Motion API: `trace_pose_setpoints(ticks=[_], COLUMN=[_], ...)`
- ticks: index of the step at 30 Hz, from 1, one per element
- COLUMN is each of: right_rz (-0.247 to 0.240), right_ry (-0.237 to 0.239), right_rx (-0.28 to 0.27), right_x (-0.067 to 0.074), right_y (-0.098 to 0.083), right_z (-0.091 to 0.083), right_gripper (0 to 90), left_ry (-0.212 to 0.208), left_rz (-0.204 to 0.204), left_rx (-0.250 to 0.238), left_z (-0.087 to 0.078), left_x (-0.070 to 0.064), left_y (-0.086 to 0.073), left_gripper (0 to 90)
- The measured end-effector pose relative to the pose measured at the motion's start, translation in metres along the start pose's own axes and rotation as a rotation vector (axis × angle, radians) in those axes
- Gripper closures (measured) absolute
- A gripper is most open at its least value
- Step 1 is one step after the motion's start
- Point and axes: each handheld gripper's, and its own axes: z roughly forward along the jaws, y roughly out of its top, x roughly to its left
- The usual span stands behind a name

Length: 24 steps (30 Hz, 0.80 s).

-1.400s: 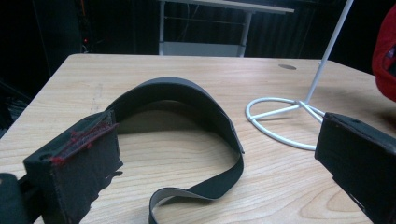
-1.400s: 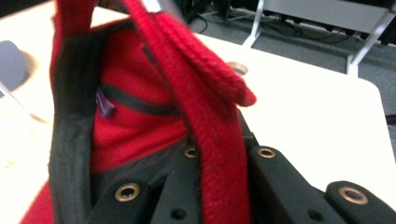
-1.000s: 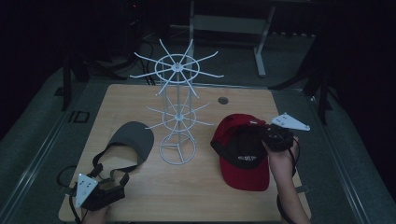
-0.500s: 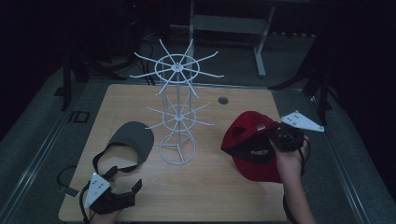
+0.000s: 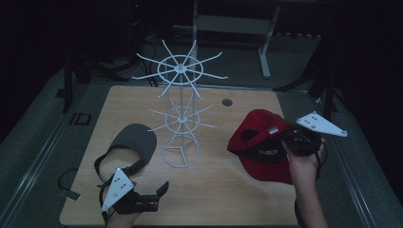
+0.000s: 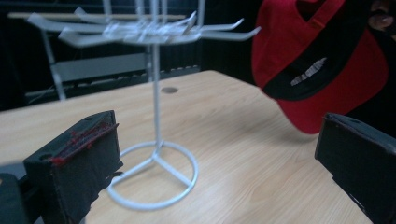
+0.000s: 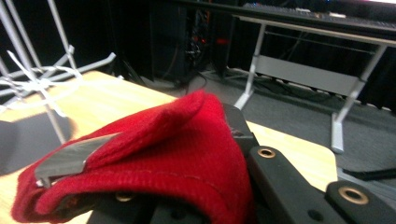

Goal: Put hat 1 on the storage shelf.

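red cotton bunches between the jaws of the right gripper (image 5: 291,140), which are clamped shut on the back of a red baseball cap (image 5: 263,151); in the right gripper view the cap's fabric (image 7: 154,163) folds over the black jaws, with a grey strap tab poking out at the left. from the high view the cap sits at the right side of the wooden table (image 5: 228,190), tilted, brim toward the near edge, and the left gripper view shows it clear of the tabletop, its dark underside with white lettering facing the camera. the left gripper (image 5: 147,199) hangs over the near left corner of the table, jaws wide apart with nothing between them. a grey cap (image 5: 133,142) lies just beyond it, near the ring base of a white wire display rack (image 5: 180,114) that stands mid-table between the two caps.
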Motion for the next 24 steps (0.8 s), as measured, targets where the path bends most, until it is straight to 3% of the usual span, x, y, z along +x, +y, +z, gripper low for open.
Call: trace_pose_setpoints(ticks=[5,13,16,24], right_rz=[-0.009,-0.025,-0.031,-0.023], right_ry=[0.028,0.058,0.066,0.100], right_rx=[-0.034,-0.063,-0.070,-0.078], right_x=[0.008,0.018,0.021,0.028], right_y=[0.010,0.025,0.028,0.030], right_z=[-0.011,-0.025,-0.028,-0.030], right_gripper=[89.0,89.0,89.0,89.0], left_ry=[-0.046,-0.130,-0.158,-0.188], left_rz=[0.043,0.069,0.113,0.123], left_rx=[-0.008,0.004,0.024,0.040], left_z=[0.011,0.034,0.048,0.077], left_x=[-0.011,-0.027,-0.034,-0.043], left_y=[0.022,0.042,0.053,0.061], left_gripper=[1.0,1.5,1.5,1.5])
